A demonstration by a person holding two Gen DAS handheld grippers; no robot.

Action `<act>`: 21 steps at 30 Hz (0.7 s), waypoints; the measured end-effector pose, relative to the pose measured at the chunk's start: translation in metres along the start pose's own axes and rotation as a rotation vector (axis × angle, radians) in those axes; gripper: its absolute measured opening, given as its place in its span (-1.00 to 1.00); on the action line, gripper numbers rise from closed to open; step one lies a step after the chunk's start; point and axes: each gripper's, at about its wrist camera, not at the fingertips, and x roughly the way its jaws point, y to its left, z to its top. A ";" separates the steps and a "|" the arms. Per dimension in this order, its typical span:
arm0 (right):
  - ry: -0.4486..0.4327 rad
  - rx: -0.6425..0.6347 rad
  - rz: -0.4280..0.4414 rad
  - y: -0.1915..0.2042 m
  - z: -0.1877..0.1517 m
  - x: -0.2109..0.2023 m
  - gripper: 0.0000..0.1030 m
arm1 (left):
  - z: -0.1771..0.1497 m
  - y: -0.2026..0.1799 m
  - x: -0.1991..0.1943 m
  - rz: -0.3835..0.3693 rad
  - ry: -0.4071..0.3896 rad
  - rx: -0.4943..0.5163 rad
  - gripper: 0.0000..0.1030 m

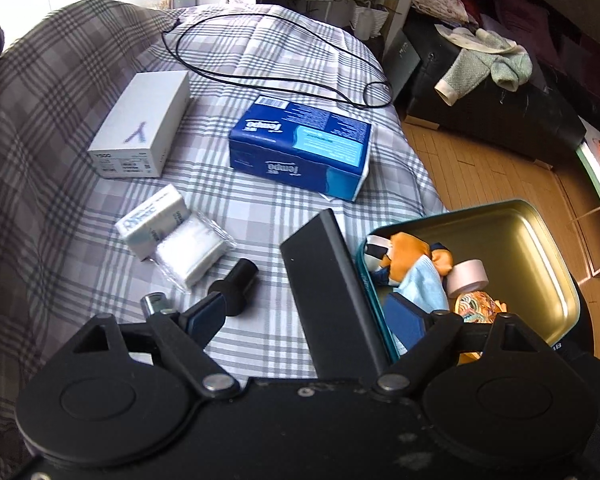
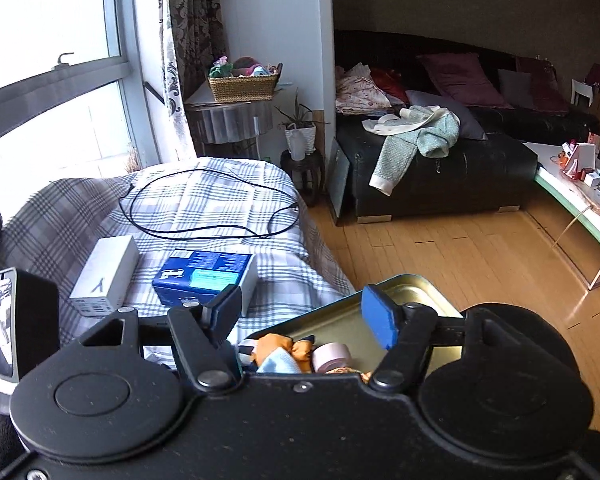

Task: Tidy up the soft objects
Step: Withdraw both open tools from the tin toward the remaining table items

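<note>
An open metal tin [image 1: 540,248] sits at the bed's near right edge. It holds an orange soft toy [image 1: 410,254], a light blue cloth [image 1: 424,284] and a tape roll [image 1: 468,278]. The tin [image 2: 404,292] and the toy [image 2: 280,346] also show in the right wrist view. A blue Tempo tissue pack [image 1: 300,146] lies mid-bed, with small white tissue packets [image 1: 172,236] nearer. My left gripper [image 1: 304,320] is open, straddling a black flat box [image 1: 332,292] beside the tin. My right gripper [image 2: 300,316] is open and empty above the tin.
A white carton [image 1: 140,136] and a black cable [image 1: 276,56] lie on the plaid bedcover [image 1: 60,120]. A black cylinder [image 1: 236,284] lies near my left finger. Beyond the bed are wooden floor [image 2: 460,248], a black couch [image 2: 440,168] with clothes, and a low table [image 2: 580,200].
</note>
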 end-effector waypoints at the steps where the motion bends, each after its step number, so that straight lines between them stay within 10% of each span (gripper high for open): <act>1: -0.010 0.001 0.012 0.006 -0.002 -0.005 0.23 | 0.001 0.008 -0.003 0.004 -0.007 -0.016 0.67; 21: -0.052 -0.223 0.120 0.110 -0.039 0.020 0.63 | 0.025 0.144 -0.016 0.176 -0.091 -0.294 0.87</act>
